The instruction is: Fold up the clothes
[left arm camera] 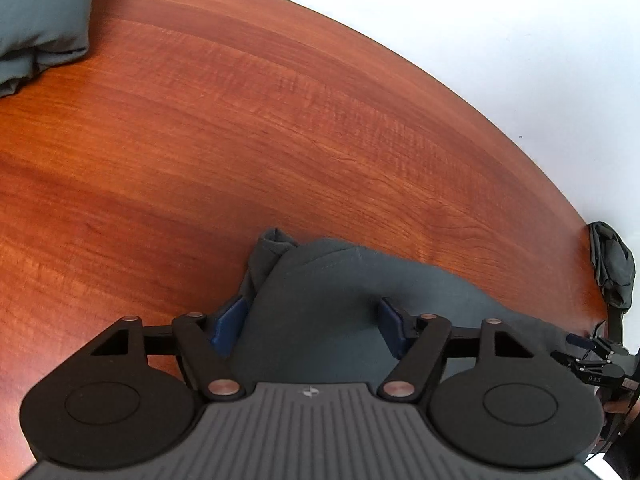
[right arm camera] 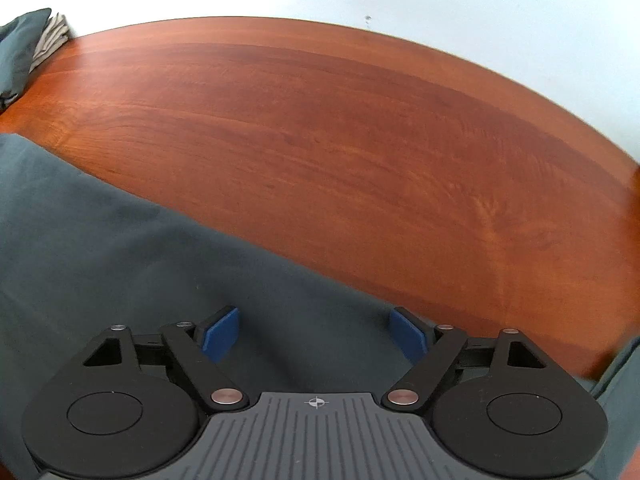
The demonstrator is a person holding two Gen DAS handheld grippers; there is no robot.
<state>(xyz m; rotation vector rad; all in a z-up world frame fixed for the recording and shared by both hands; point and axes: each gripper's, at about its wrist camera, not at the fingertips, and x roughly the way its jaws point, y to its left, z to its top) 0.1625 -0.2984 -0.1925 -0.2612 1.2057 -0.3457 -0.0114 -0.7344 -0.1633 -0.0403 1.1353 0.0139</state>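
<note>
Wooden table (left arm camera: 280,128), reddish, wide and mostly bare; pale wall behind it.

Dark grey-green garment (right arm camera: 120,248) spread on the near part of the table. In the right wrist view its far edge runs as a long slant, high at the left and dropping toward the lower right, so the long axis lies roughly across both grippers. In the left wrist view the cloth ends in a bunched, rolled corner (left arm camera: 276,240) just ahead of the fingers.

Folded pile (left arm camera: 40,20) of similar cloth at the far left corner, well apart. Smaller dark bundle (left arm camera: 612,264) at the right table edge.

Left gripper (left arm camera: 312,326): fingers spread, blue pads (left arm camera: 230,326) straddling the cloth near that corner; whether they press on it, cannot tell. Right gripper (right arm camera: 316,334): fingers spread, hanging over flat cloth just inside the far edge, nothing pinched.

Judgement: left hand sits nearer a graspable end; right needs the edge just ahead of it.
</note>
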